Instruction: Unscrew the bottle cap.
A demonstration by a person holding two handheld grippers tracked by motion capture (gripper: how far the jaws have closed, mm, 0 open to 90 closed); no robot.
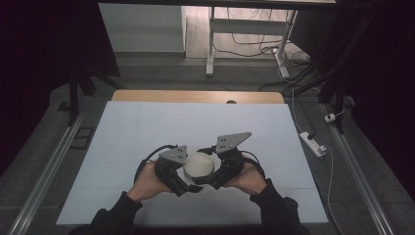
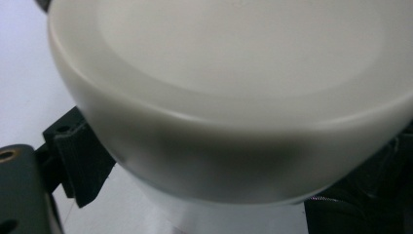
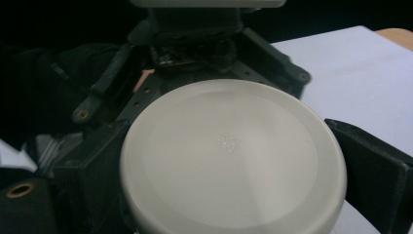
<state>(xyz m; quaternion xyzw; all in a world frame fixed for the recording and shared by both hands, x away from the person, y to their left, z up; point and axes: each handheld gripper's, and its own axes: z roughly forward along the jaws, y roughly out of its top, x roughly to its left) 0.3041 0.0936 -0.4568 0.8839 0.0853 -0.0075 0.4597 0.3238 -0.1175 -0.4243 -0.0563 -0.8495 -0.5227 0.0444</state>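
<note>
A cream-white round container [image 1: 199, 165] with a flat lid is held just above the white table sheet [image 1: 147, 127], near its front middle. My left gripper [image 1: 186, 173] closes in on it from the left, its black jaws pressed against the container's [image 2: 229, 97] sides below the wider top. From the right, my right gripper [image 1: 215, 171] has one jaw on each side of the lid [image 3: 234, 156]. Behind the lid, the right gripper view shows the left gripper's body [image 3: 195, 44]. Both hands in dark sleeves come in from the bottom of the high view.
The white sheet covers a wooden table [image 1: 195, 96] whose far edge shows bare wood. Metal rails [image 1: 49, 166] run along both sides. On the floor to the right lies a white power strip [image 1: 313, 143] with cables; a desk frame [image 1: 244, 29] stands beyond.
</note>
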